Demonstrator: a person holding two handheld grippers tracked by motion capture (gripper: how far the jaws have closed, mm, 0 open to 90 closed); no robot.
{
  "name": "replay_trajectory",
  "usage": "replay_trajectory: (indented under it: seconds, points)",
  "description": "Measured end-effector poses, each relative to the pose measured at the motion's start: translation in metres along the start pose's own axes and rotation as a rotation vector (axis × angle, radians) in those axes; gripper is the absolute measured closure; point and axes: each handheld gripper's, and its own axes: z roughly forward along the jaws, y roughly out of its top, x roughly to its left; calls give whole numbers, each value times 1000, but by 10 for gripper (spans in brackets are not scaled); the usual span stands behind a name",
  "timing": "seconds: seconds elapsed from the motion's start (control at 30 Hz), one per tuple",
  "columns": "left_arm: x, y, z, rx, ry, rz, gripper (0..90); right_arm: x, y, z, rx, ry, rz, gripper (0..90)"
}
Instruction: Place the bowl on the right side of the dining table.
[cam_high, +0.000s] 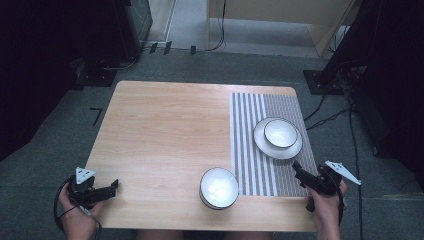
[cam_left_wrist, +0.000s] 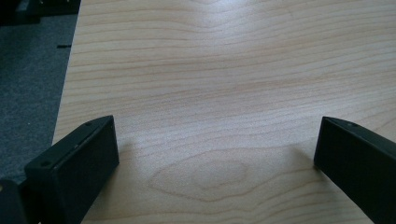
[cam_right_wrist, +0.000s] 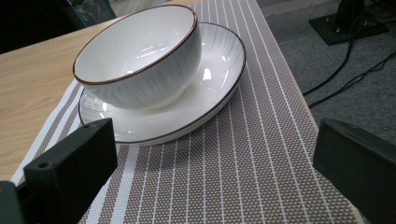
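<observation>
Black jaws of the right gripper (cam_right_wrist: 215, 172) stand wide apart over the striped placemat (cam_right_wrist: 233, 177), gripping nothing. Just ahead of them a white bowl with a brown rim (cam_right_wrist: 137, 58) sits upright on a white plate (cam_right_wrist: 210, 93) on that placemat. From the high view, a second white bowl (cam_high: 219, 187) rests on the wooden table (cam_high: 165, 130) by its near edge, beside the placemat. At the table's near left corner the left gripper (cam_left_wrist: 215, 154) has its jaws spread over bare wood, empty.
</observation>
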Motion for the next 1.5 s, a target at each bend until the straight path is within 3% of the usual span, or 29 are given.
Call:
replay_trajectory:
  seconds: [1.5]
  points:
    - [1, 0, 0, -4, -11, 1, 0, 1, -26, -11, 63, -26, -33, 0]
